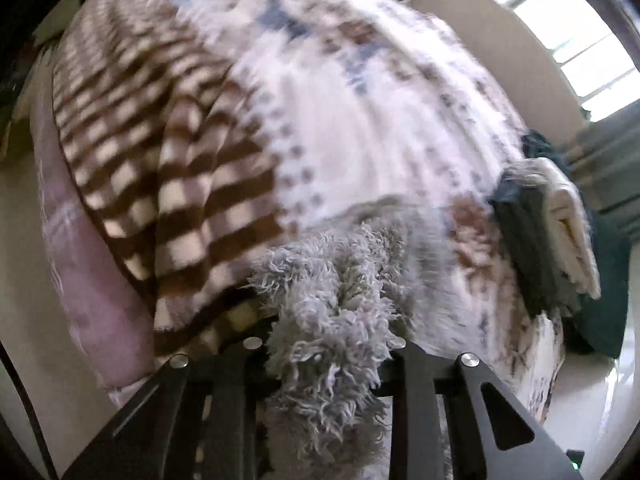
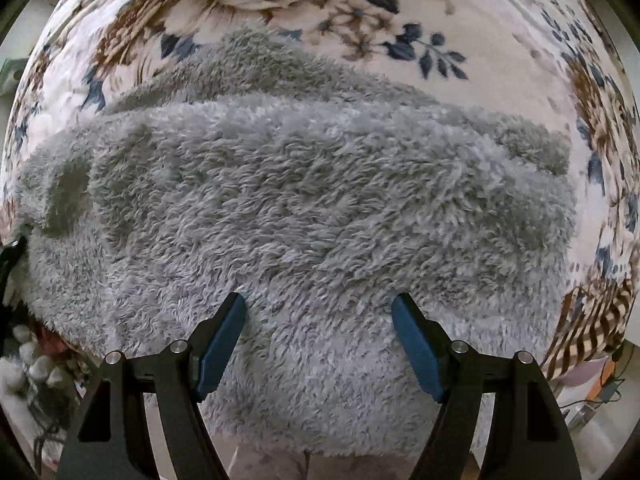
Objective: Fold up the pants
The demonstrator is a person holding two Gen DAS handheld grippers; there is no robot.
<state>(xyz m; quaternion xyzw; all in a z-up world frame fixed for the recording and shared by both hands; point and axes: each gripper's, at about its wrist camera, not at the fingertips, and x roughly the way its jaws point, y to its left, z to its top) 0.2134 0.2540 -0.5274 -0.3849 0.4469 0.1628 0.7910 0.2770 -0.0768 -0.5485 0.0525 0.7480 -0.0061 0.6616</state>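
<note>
The grey fluffy pants [image 2: 304, 208] lie spread across a floral bedspread [image 2: 480, 20], filling most of the right wrist view. My right gripper [image 2: 320, 312] is open just above the pants' near edge, its blue pads [image 2: 224, 344] wide apart and empty. In the left wrist view, my left gripper [image 1: 328, 344] is shut on a bunched fold of the grey pants [image 1: 332, 300], which hides its fingertips. The view is blurred by motion.
A brown-and-cream checked blanket [image 1: 160, 168] lies on the bed's left side over a pink sheet [image 1: 92, 280]. A stack of folded dark and cream clothes [image 1: 552, 232] sits at the bed's right edge. A window [image 1: 560, 20] is beyond.
</note>
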